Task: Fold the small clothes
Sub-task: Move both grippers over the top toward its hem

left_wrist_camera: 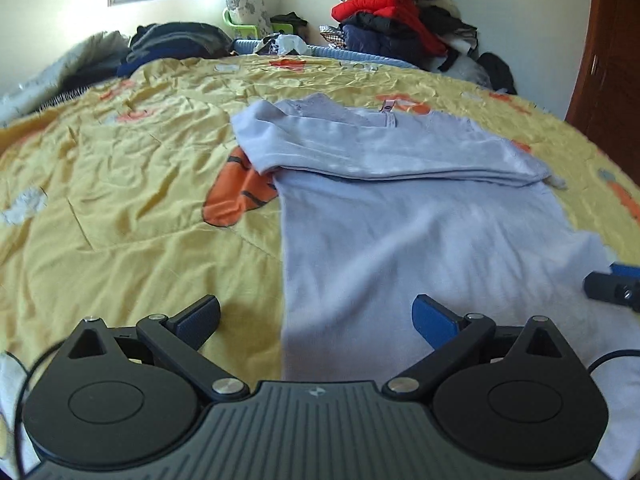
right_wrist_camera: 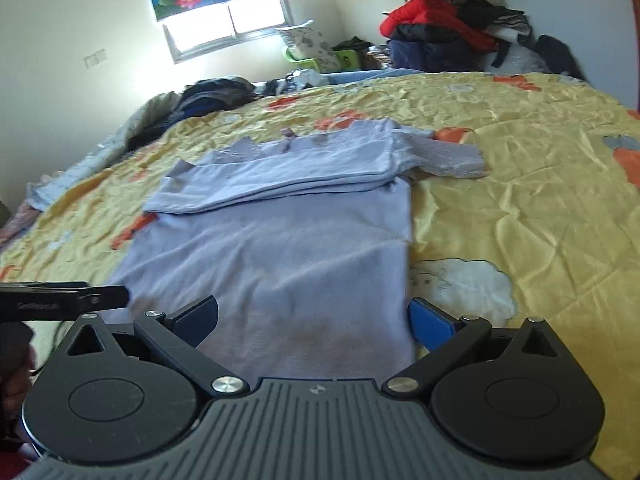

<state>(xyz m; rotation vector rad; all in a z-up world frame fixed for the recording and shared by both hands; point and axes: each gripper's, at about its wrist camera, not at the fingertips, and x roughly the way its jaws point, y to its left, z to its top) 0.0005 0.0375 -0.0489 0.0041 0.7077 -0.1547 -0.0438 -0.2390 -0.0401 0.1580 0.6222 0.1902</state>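
A pale lilac shirt (left_wrist_camera: 400, 240) lies flat on the yellow bedspread (left_wrist_camera: 120, 200), its sleeves folded across the chest. It also shows in the right wrist view (right_wrist_camera: 288, 256). My left gripper (left_wrist_camera: 316, 320) is open and empty over the shirt's near left edge. My right gripper (right_wrist_camera: 312, 322) is open and empty over the shirt's near right edge. The right gripper's tip shows in the left wrist view (left_wrist_camera: 612, 286); the left gripper shows in the right wrist view (right_wrist_camera: 64, 300).
A pile of dark and red clothes (left_wrist_camera: 404, 24) is stacked at the bed's far right corner. Another dark heap (left_wrist_camera: 172, 44) lies at the far left. A green basket with a pillow (left_wrist_camera: 244, 12) stands under the window. A brown wardrobe (left_wrist_camera: 608, 60) stands at the right.
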